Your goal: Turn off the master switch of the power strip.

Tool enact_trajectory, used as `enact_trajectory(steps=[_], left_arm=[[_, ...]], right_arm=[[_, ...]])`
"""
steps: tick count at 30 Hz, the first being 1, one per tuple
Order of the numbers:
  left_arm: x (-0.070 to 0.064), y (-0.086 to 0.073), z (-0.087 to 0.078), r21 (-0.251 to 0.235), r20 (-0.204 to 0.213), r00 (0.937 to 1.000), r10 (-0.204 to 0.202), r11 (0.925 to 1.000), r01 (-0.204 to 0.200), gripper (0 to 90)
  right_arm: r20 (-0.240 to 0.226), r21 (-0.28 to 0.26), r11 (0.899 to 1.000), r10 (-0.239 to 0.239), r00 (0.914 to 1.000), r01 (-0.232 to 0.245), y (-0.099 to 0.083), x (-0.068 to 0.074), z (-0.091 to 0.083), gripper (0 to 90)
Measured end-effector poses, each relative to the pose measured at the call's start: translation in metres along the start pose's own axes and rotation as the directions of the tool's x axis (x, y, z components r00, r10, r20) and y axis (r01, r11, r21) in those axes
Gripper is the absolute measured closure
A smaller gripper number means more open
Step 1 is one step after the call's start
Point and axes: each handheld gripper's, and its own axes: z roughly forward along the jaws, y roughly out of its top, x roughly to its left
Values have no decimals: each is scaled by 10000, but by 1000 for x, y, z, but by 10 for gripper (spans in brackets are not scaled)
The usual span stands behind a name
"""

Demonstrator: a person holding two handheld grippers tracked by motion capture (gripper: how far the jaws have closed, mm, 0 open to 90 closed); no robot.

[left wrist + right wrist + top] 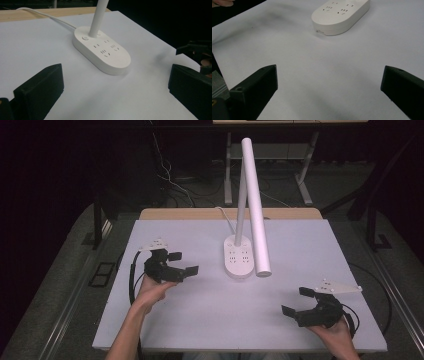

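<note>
High view: white desk lamp [248, 210] stands a bit behind the middle of the table [190, 320], oval base with socket holes, thin upright stem, long tube head folded down and leaning toward the front right, its tip hanging just past the base's right side. Cord [226, 216] runs from the base to the back edge. Left gripper [184, 263] sits left of the base, jaws spread, holding nothing, pointed at the lamp. Right gripper [297, 301] is near the front right corner, jaws spread too, nothing between them, well apart from the lamp. Left gripper view adds detail the high one lacks: round button on the base [102, 50] beside the stem foot, socket slots clear, cord trailing off to the wooden strip at the back; other gripper shows dark at the far right edge. Right gripper view shows the base's [340, 15] front end and a small notch low on its side; stem and head cut off. Bare tabletop lies between each gripper and the base, and along the whole front edge between the hands.
</note>
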Motion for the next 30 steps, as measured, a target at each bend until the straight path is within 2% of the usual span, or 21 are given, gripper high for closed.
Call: enact_trajectory(steps=[9,12,24,30], left_arm=[[-13,-32,-8,21,-137,9998,173,9998,-173,0],[-16,-41,-13,46,-213,9998,46,10000,-45,0],[-31,-64,-21,25,-300,9995,-12,10000,13,0],[-35,-69,-23,6,-283,9995,108,9999,-108,0]], right_arm=[[17,3,10000,-7,10000,7,0,1,-1,4],[14,2,10000,-3,10000,3,0,1,-1,4],[-37,41,10000,-20,10000,20,0,3,0,4],[-60,80,10000,-57,10000,58,0,4,1,4]])
